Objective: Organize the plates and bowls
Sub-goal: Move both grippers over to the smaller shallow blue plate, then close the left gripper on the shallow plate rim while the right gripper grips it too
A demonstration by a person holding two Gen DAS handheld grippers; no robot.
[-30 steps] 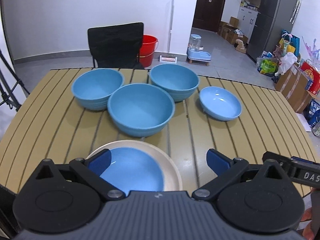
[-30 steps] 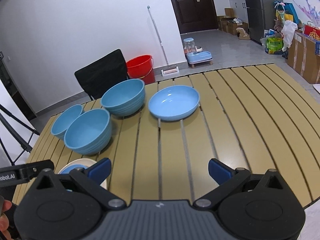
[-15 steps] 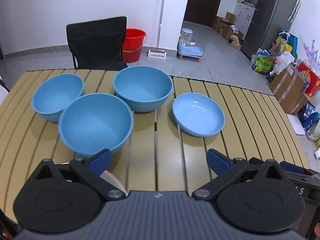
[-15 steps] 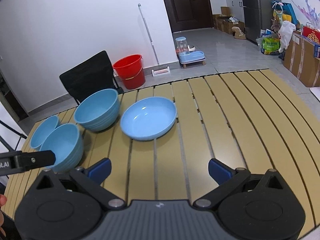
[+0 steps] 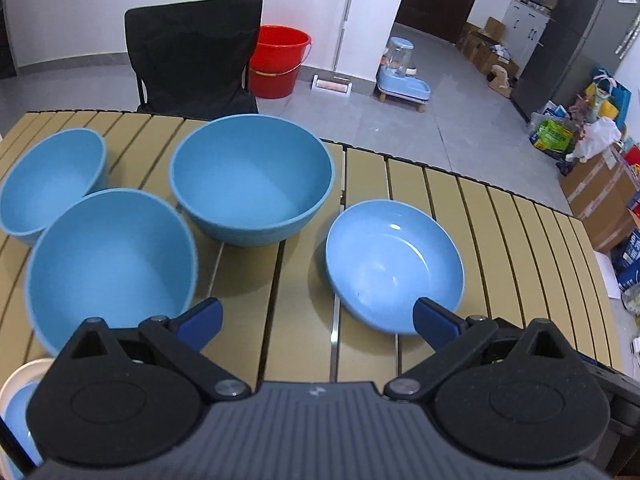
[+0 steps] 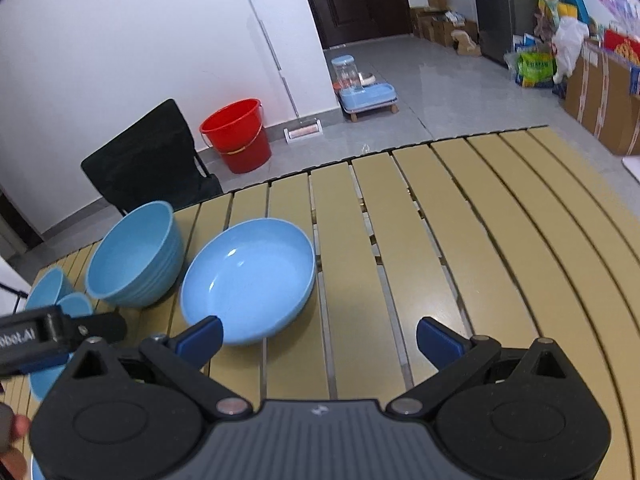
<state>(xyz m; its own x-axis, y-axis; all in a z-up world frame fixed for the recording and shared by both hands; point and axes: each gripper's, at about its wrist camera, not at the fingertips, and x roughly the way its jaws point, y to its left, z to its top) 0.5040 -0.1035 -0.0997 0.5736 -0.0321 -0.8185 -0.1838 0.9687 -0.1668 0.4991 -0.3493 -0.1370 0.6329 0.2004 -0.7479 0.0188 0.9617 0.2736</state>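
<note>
Three deep blue bowls stand on the slatted table: one at the far left (image 5: pixel 44 184), one near left (image 5: pixel 108 260), one at the back middle (image 5: pixel 252 176). A shallow blue plate (image 5: pixel 394 264) lies to their right; it also shows in the right wrist view (image 6: pixel 248 276). A cream plate (image 5: pixel 16 380) with a blue dish in it peeks at the lower left. My left gripper (image 5: pixel 318 320) is open and empty, just short of the shallow plate. My right gripper (image 6: pixel 320 340) is open and empty, its left finger near that plate's rim.
The table (image 6: pixel 460 240) has bare slats to the right of the plate. A black chair (image 5: pixel 192 52), a red bucket (image 5: pixel 278 60) and a pet feeder (image 5: pixel 402 76) stand beyond the far edge. Boxes and bags (image 5: pixel 600 168) sit on the floor at right.
Both grippers moved forward and right toward the shallow blue plate, which now looks larger and closer. The cream plate has slid to the left view's lower left corner. Both stay open.
</note>
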